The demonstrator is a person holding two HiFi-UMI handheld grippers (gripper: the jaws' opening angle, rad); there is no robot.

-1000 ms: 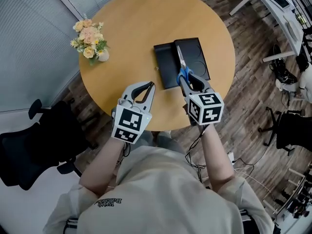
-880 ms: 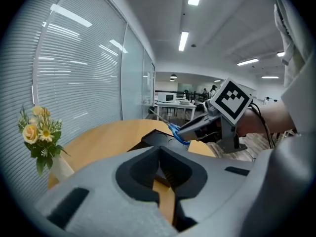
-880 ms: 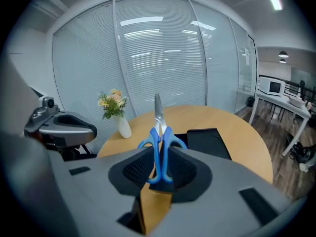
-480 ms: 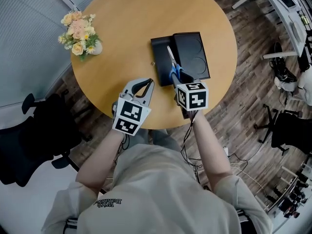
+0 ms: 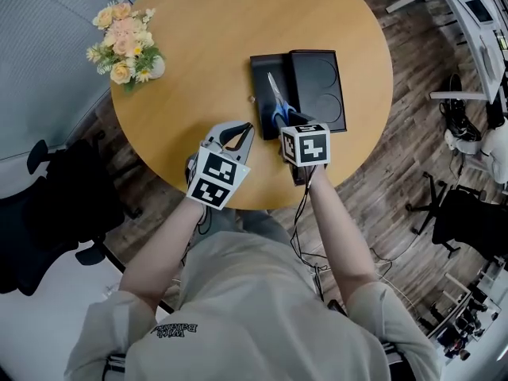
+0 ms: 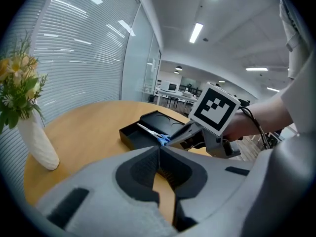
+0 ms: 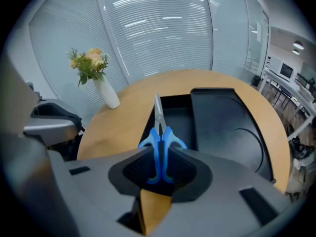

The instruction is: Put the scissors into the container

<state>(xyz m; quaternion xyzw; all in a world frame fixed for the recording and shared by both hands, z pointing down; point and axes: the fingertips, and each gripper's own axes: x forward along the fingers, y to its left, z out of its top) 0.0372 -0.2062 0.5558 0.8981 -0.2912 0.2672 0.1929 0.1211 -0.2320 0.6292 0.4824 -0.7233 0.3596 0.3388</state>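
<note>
While left gripper (image 6: 159,148) jaws meet empty, right gripper (image 7: 159,154) jaws clamp scissors (image 7: 158,125) over container (image 7: 222,117)

Round wooden table (image 5: 214,54), seen from above. At its far left edge stands a white vase of flowers (image 5: 123,42). Right of centre lies a black container (image 5: 262,74), its right side touching a flat black panel (image 5: 321,86).
</note>
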